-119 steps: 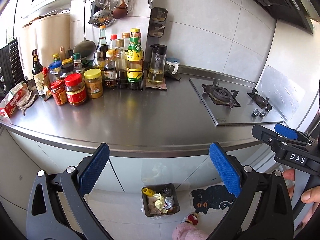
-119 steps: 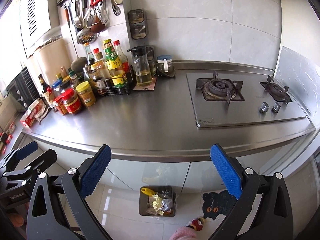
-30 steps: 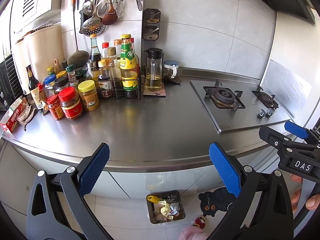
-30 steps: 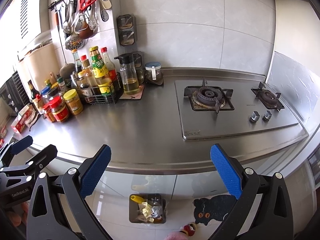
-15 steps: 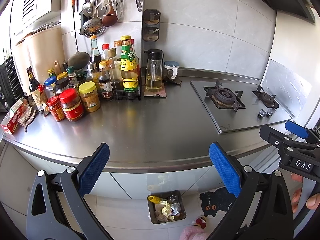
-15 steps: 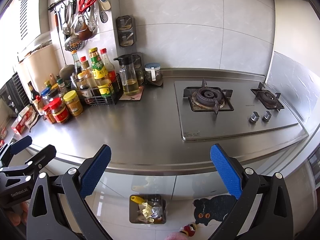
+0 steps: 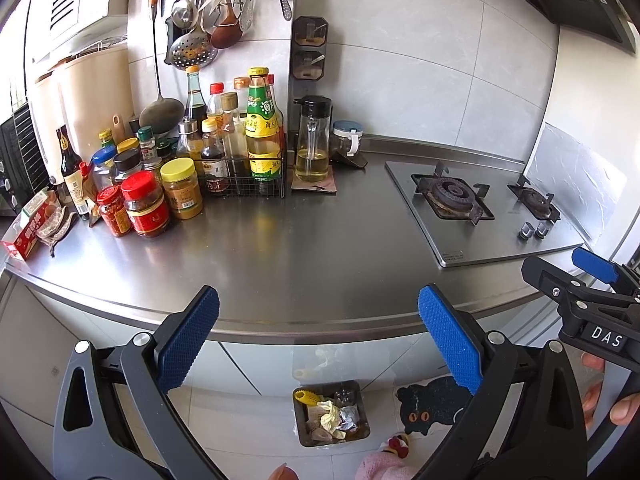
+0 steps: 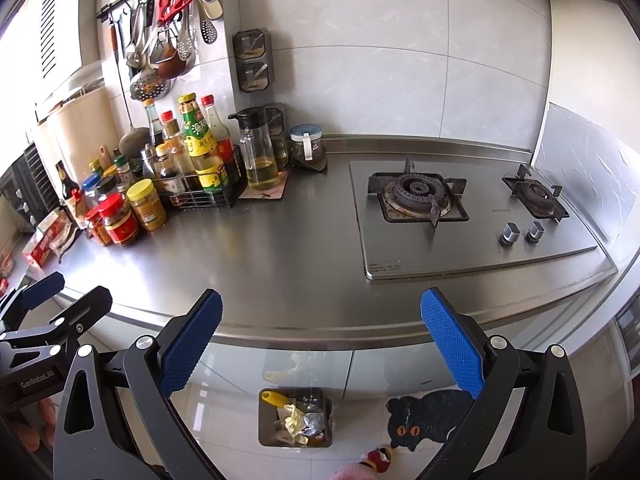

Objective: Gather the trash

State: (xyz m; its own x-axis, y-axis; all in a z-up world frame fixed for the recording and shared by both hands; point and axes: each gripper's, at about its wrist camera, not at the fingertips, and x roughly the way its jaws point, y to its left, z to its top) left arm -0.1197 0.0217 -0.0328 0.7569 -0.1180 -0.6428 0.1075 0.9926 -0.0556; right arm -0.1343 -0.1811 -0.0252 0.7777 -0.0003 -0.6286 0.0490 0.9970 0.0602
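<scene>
A small grey trash bin stands on the floor below the counter edge, holding crumpled yellow paper, foil and a yellow item; it also shows in the right wrist view. My left gripper is open and empty, held in front of the steel counter, above the bin. My right gripper is open and empty at the same height. Each gripper shows in the other's view, the right one at the right edge, the left one at the left edge.
Sauce bottles and jars crowd the counter's back left, with an oil jug and a wire rack. A gas hob fills the right. A red box lies far left. A black cat mat lies on the floor.
Both grippers have risen and drawn back a little from the counter over the last seconds; the bin looks slightly lower in view. Both stay open and empty.
</scene>
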